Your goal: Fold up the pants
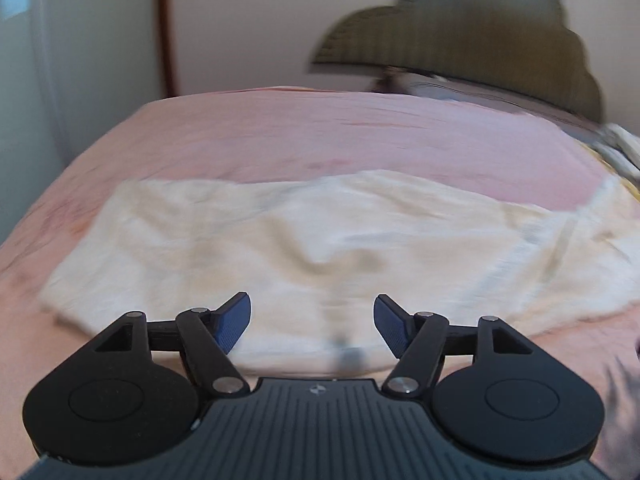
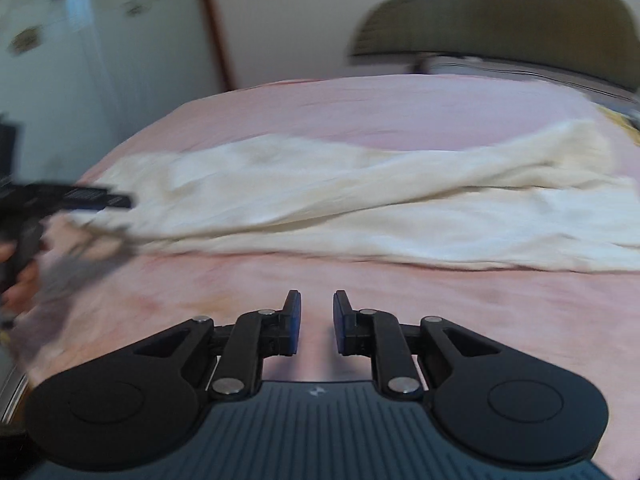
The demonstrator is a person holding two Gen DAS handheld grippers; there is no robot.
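I see cream cloth pants (image 1: 304, 240) flat on pink bedsheet (image 1: 320, 132); L gripper (image 1: 312, 326) spread wide above pants, R gripper (image 2: 317, 322) nearby, narrow gap, both hold nothing.

This is a bedroom in a home. A bed (image 1: 320, 136) covered with a pink sheet (image 2: 400, 104) fills most of both views, and a scalloped, olive-green padded headboard (image 1: 460, 44) stands against the pale wall at its far end. Cream pants (image 1: 280, 232) lie spread on the sheet. A white door or wardrobe with decorative stickers (image 2: 28, 40) stands to the left, beside a brown wooden frame (image 2: 214, 20).
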